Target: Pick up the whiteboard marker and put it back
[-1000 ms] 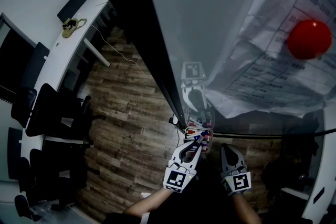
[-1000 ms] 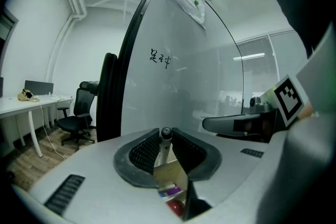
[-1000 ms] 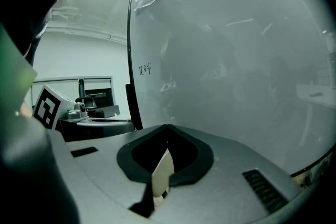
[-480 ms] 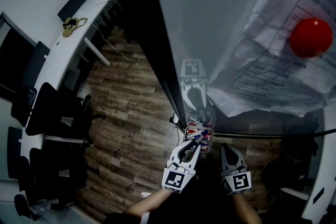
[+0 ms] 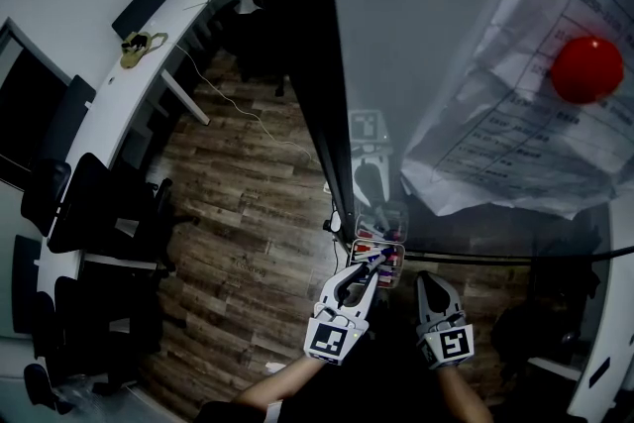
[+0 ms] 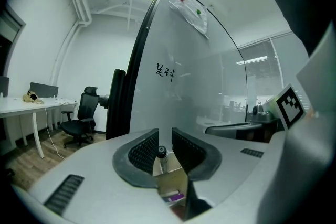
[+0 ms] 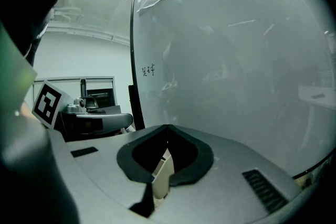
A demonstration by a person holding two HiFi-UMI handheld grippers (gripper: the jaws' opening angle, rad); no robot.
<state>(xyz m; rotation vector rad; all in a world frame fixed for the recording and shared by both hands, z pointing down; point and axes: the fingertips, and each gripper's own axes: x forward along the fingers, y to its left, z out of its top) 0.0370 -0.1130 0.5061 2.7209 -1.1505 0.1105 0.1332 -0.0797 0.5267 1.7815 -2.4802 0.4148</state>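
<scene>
My left gripper [image 5: 368, 265] is shut on the whiteboard marker [image 5: 372, 259], whose tip hangs over the small clear marker box [image 5: 399, 254] fixed at the whiteboard's lower edge. In the left gripper view the marker's round dark end [image 6: 161, 152] sits pinched between the ribbed pads of the left gripper [image 6: 164, 134], with the box [image 6: 170, 182] and several coloured markers just beneath. The right gripper [image 5: 424, 278] hovers beside the box on the right. Its jaws meet with nothing between them in the right gripper view [image 7: 167, 130].
The glass whiteboard [image 5: 446, 25] rises ahead with a dark frame post [image 5: 315, 104]. A red round magnet [image 5: 586, 69] pins paper sheets [image 5: 525, 144] to it. A long white desk [image 5: 149, 64] and black chairs [image 5: 89, 203] stand on the wooden floor at left.
The head view has swung a little, so the whiteboard frame sits further right in the picture. Both grippers stay where they were, the left still gripping the marker.
</scene>
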